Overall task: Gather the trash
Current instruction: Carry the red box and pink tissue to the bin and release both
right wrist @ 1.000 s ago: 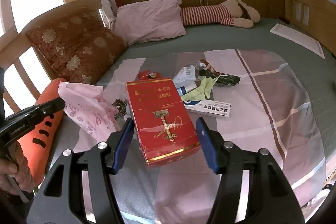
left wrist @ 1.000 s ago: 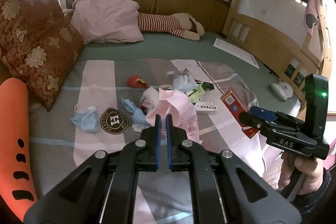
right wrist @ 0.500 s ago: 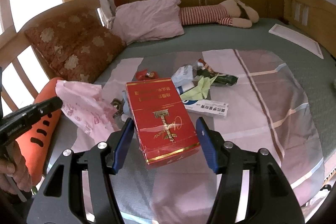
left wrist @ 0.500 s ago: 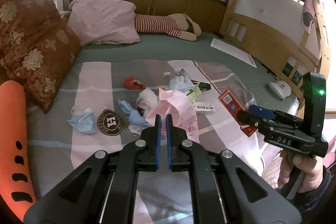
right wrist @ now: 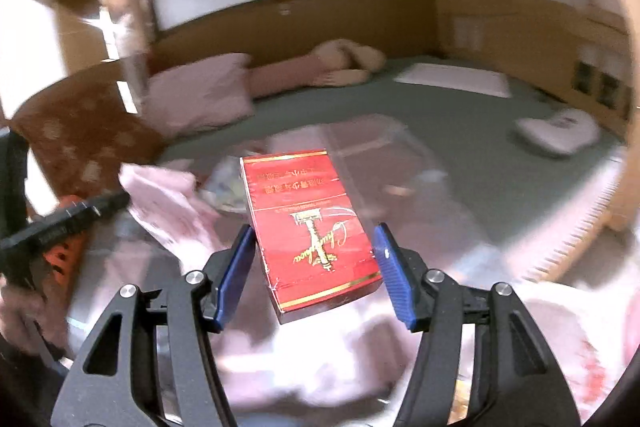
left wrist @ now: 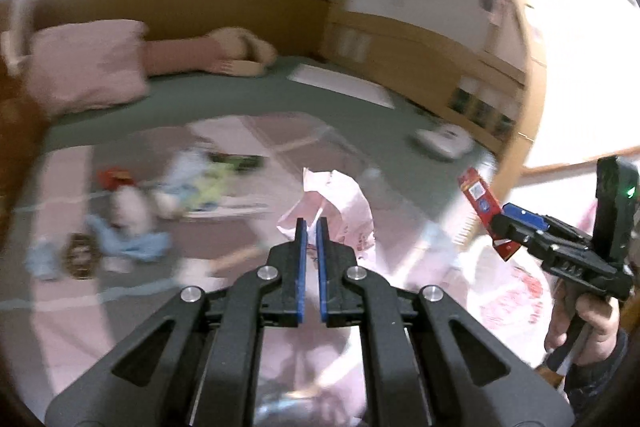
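Above the blurred bed (left wrist: 240, 95), just right of the scattered litter (left wrist: 188, 183): left gripper (left wrist: 311, 227) clamped on a crumpled pink bag (left wrist: 340, 199); right gripper (right wrist: 316, 243) grasping a red box (right wrist: 308, 223), right of that bag.
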The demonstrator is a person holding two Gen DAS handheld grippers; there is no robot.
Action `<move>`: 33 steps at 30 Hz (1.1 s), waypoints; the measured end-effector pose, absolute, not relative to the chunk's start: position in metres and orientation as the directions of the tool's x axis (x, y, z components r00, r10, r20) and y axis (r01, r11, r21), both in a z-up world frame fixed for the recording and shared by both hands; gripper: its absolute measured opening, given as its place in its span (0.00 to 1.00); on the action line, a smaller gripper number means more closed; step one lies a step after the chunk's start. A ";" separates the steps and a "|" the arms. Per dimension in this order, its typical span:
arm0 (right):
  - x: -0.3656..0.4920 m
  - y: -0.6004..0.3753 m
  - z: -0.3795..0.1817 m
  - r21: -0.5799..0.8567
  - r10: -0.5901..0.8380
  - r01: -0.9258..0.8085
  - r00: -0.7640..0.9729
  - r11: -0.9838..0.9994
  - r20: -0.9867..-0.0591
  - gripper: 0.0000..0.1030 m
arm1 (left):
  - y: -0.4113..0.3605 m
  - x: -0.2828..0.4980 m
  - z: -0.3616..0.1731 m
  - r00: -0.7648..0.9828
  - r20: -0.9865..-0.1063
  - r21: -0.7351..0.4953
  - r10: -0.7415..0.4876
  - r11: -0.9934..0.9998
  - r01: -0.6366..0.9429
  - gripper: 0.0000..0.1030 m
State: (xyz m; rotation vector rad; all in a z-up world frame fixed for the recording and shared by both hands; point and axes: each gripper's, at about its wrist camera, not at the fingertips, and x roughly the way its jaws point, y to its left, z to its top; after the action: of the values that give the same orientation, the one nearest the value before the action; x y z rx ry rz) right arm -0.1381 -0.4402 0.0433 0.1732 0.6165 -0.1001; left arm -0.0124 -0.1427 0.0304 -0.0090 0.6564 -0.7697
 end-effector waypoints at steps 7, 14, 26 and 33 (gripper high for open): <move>-0.215 -0.508 0.028 0.020 -0.238 0.337 0.703 0.941 -0.671 0.61 | -0.249 -0.067 0.032 0.295 -0.533 -0.304 -0.793 0.505 0.807 0.06; -0.253 -0.532 0.071 0.127 -0.315 0.441 0.788 0.889 -0.529 0.88 | -0.316 -0.101 0.015 0.127 -0.562 -0.355 -0.817 0.377 0.856 0.72; -0.134 -0.418 0.054 0.204 0.013 0.117 0.840 0.972 -0.542 0.88 | -0.139 -0.024 0.031 0.556 -0.597 -0.302 -0.578 0.804 0.512 0.97; -0.053 -0.310 0.057 0.198 0.225 -0.133 0.791 0.971 -0.569 0.88 | -0.008 -0.010 0.011 0.683 -0.658 -0.221 -0.317 0.948 0.227 0.97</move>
State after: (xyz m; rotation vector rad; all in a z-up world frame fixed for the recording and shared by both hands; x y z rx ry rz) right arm -0.0531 -0.3096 0.0570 0.1507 0.6301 0.1932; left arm -0.0097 -0.0075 0.0106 -0.1253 0.7607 -0.3060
